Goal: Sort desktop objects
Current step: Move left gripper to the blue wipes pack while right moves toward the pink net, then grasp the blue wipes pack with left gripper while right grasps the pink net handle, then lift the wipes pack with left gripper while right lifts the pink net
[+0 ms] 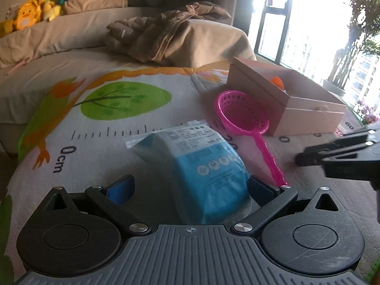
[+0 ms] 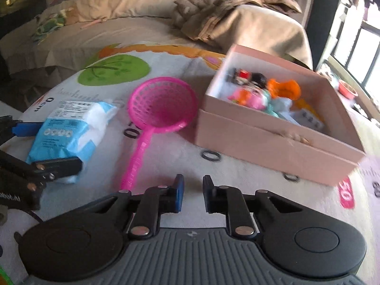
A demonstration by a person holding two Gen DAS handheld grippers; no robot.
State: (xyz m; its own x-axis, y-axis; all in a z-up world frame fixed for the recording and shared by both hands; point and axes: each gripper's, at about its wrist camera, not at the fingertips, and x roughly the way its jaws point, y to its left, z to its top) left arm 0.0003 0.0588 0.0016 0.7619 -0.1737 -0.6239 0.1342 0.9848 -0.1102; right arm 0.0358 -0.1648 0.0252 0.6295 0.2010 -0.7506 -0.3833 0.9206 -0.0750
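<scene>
A blue and white wipes pack (image 1: 201, 166) lies on the printed mat. My left gripper (image 1: 190, 187) is open with its jaws on either side of the pack; it is not closed on it. The right wrist view shows the pack (image 2: 68, 130) with the left gripper's fingers (image 2: 59, 165) around its near end. A pink toy strainer (image 1: 239, 116) lies right of the pack, handle toward me; it also shows in the right wrist view (image 2: 161, 104). My right gripper (image 2: 192, 196) is open and empty, above the mat near the strainer's handle end.
An open pink cardboard box (image 2: 273, 137) with several small toys stands at the right; it also shows in the left wrist view (image 1: 285, 99). A bed with a crumpled brown jacket (image 1: 166, 30) and plush toys (image 1: 28, 16) lies behind the mat. A window is at the far right.
</scene>
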